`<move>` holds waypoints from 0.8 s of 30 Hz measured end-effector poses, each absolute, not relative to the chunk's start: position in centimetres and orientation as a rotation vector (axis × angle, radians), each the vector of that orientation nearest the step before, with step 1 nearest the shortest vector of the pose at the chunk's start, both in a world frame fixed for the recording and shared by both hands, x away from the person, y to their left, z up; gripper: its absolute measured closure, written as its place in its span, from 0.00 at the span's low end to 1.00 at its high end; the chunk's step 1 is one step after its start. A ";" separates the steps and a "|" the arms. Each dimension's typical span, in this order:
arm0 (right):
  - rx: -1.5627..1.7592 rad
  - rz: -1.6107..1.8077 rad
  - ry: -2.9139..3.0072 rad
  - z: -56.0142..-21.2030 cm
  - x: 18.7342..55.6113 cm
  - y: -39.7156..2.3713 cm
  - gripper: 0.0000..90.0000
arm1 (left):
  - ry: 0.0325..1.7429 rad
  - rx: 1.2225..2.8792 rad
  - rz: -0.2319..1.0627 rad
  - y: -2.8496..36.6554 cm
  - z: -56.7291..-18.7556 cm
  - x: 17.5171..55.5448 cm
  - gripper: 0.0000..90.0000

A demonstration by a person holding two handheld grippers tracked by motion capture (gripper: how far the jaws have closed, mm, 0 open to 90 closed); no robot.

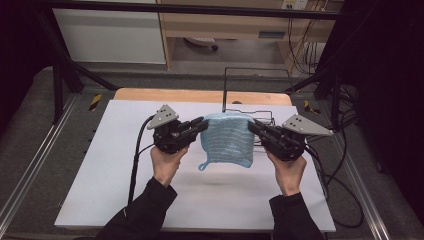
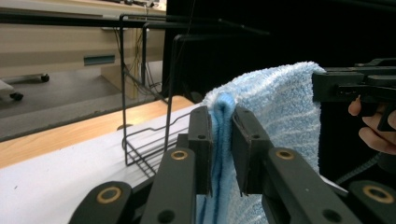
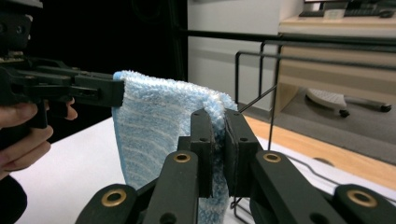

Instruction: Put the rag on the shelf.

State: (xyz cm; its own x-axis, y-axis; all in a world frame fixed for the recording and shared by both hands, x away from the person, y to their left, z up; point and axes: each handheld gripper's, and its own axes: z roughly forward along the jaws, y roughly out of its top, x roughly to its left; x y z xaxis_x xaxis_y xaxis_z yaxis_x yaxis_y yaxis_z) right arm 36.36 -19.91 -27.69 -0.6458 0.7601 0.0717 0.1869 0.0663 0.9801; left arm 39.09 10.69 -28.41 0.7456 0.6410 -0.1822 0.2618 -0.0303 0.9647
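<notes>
A light blue striped towel (image 1: 227,140) hangs in the air above the white table, stretched between both grippers, with a small loop dangling at its lower left corner. My left gripper (image 1: 204,124) is shut on the towel's upper left corner, and the pinched blue cloth (image 2: 223,140) sits between its jaws. My right gripper (image 1: 251,127) is shut on the upper right corner, with the towel's edge (image 3: 217,112) clamped there. In the left gripper view the right gripper (image 2: 327,86) grips the far corner; in the right gripper view the left gripper (image 3: 114,93) does likewise.
A black wire rack (image 1: 248,90) stands at the back of the table, just behind the towel; its frame (image 2: 144,93) rises close beyond the jaws. The white table surface (image 1: 200,195) lies open in front, with a wooden edge (image 1: 200,95) behind. Cables (image 1: 340,170) trail at the right.
</notes>
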 end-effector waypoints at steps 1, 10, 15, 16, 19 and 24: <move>0.936 1.616 1.871 -27.5 36.3 -20.1 0.93 | 0.740 1.608 0.350 10.5 -28.2 39.2 0.87; 0.920 1.604 1.789 -25.4 36.3 -21.5 0.93 | 0.706 1.577 0.346 8.9 -26.4 40.0 0.87; 0.911 1.604 1.745 -23.9 36.4 -22.0 0.93 | 0.689 1.554 0.343 8.2 -25.3 40.3 0.87; 0.910 1.602 1.738 -23.7 36.5 -22.1 0.93 | 0.687 1.551 0.345 8.1 -25.2 40.4 0.87; 0.908 1.603 1.724 -23.3 36.5 -22.2 0.93 | 0.683 1.543 0.345 7.6 -24.6 40.8 0.87; 0.901 1.595 1.696 -22.4 36.8 -22.4 0.93 | 0.676 1.528 0.350 7.1 -23.7 41.5 0.87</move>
